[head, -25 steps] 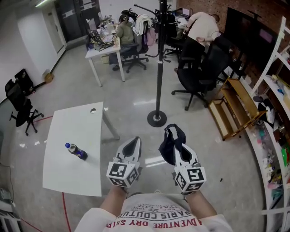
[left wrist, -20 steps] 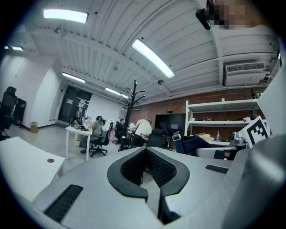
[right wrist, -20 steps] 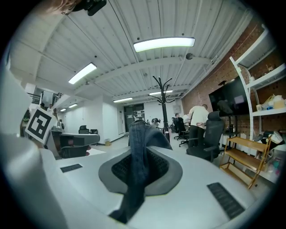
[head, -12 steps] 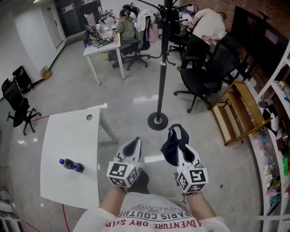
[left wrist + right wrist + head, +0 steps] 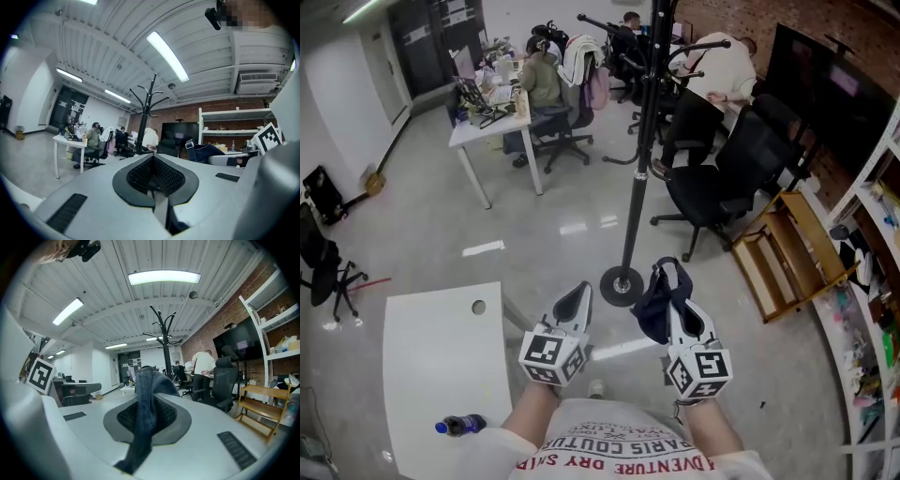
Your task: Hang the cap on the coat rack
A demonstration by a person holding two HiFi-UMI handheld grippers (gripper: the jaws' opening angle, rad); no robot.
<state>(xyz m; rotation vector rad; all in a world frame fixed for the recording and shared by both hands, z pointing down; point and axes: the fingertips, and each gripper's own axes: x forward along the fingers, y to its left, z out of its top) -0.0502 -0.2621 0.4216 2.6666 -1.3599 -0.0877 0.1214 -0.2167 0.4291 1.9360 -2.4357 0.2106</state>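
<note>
My right gripper (image 5: 673, 304) has its jaws clenched on only a thin fold of the denim cap (image 5: 650, 302), the left gripper (image 5: 576, 302) is pinched closed and empty, and the coat rack (image 5: 639, 150) is well ahead, so I risk the cap slipping out or missing a hook.

At my eight o'clock I see a white table (image 5: 441, 356), with a dark bottle (image 5: 461, 426) lying on its near end. At eleven o'clock is a white desk (image 5: 478, 127) with a seated person (image 5: 542, 80) just beside it. At one o'clock stands a black office chair (image 5: 712, 187), and beyond it a person in a light shirt (image 5: 724, 64) bends over. At three o'clock, a wooden rack (image 5: 792, 234) sits on the floor.
</note>
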